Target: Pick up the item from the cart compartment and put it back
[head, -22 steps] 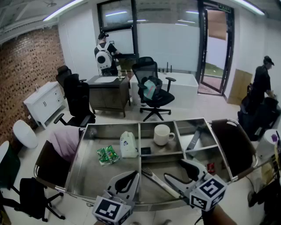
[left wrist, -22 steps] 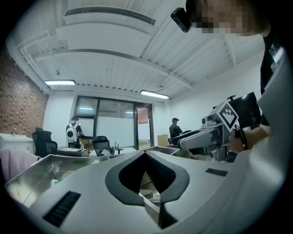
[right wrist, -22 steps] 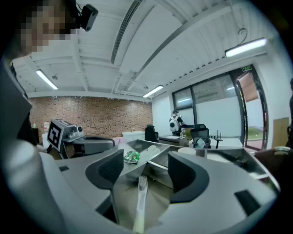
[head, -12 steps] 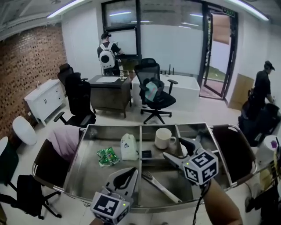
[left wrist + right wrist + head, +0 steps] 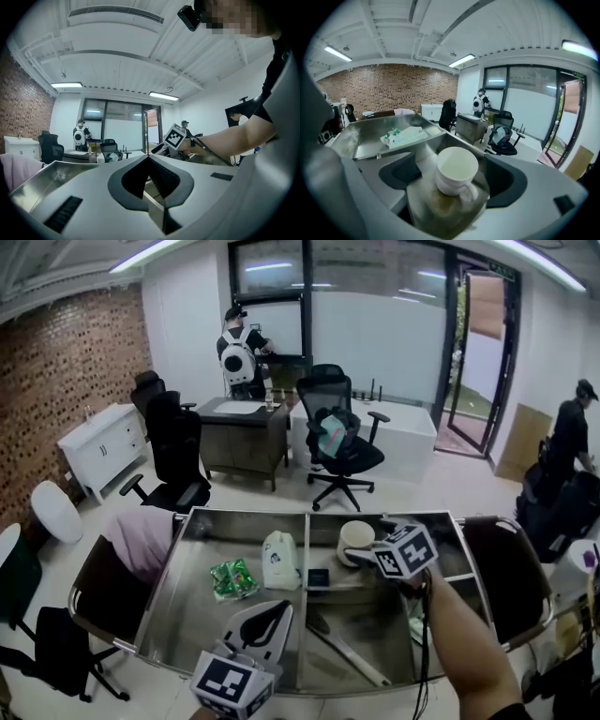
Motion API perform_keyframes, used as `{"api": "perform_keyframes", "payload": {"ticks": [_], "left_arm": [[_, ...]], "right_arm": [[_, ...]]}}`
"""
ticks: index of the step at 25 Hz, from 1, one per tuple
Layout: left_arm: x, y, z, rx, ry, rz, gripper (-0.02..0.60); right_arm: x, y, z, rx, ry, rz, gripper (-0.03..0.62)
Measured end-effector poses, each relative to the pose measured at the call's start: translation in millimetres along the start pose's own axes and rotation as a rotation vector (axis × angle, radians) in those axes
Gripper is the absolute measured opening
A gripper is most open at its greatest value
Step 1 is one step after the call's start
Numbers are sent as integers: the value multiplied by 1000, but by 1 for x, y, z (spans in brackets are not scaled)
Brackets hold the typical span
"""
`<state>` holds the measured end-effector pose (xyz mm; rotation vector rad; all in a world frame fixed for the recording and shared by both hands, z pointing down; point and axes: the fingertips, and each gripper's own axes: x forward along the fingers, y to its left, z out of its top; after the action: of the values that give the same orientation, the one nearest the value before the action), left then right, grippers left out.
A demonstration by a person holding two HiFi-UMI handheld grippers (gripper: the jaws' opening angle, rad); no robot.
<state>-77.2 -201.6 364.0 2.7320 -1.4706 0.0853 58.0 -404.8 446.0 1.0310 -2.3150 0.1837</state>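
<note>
A white mug (image 5: pixel 354 535) stands upright in the back middle compartment of the steel cart (image 5: pixel 246 513). My right gripper (image 5: pixel 360 552) reaches in from the right, open, with one jaw on either side of the mug. In the right gripper view the mug (image 5: pixel 456 170) sits between the wide-spread jaws with a gap on both sides, its handle toward the camera. My left gripper (image 5: pixel 277 608) hovers over the cart's front edge, shut and empty; its view shows the tips (image 5: pixel 149 158) meeting.
The left compartment holds a green packet (image 5: pixel 231 577) and a white pouch (image 5: pixel 278 559). A small dark box (image 5: pixel 318 577) and a long metal tool (image 5: pixel 349 658) lie in the middle. Pink cloth (image 5: pixel 137 542) hangs at the cart's left end. Office chairs, desks and people stand beyond.
My right gripper has moved from the front right of the cart forward and left, until its open jaws straddle the mug. The left gripper has stayed put.
</note>
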Motion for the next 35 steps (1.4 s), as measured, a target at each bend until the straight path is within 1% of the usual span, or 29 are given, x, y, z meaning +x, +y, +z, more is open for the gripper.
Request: {"api": "perform_keyframes", "payload": {"ticks": [5, 14, 18, 22, 23, 25, 30, 35], "left_arm": [[5, 6, 0, -2, 4, 10, 0], [13, 7, 1, -2, 1, 2, 0], [13, 11, 1, -12, 2, 10, 0], [15, 13, -1, -14, 1, 10, 0], [15, 13, -1, -13, 0, 8, 0], [15, 12, -1, -13, 0, 5, 0], [11, 12, 0, -15, -4, 6, 0], [7, 14, -1, -20, -5, 13, 0]], "right_arm": [[16, -3, 1, -12, 29, -3, 486], [45, -19, -13, -5, 114, -15, 486], [51, -21, -14, 1, 128, -4, 503], [53, -20, -15, -16, 143, 10, 503], [53, -20, -16, -27, 150, 6, 498], [50, -22, -15, -47, 160, -18, 420], [46, -25, -13, -36, 140, -41, 417], [28, -18, 8, -13, 69, -22, 417]]}}
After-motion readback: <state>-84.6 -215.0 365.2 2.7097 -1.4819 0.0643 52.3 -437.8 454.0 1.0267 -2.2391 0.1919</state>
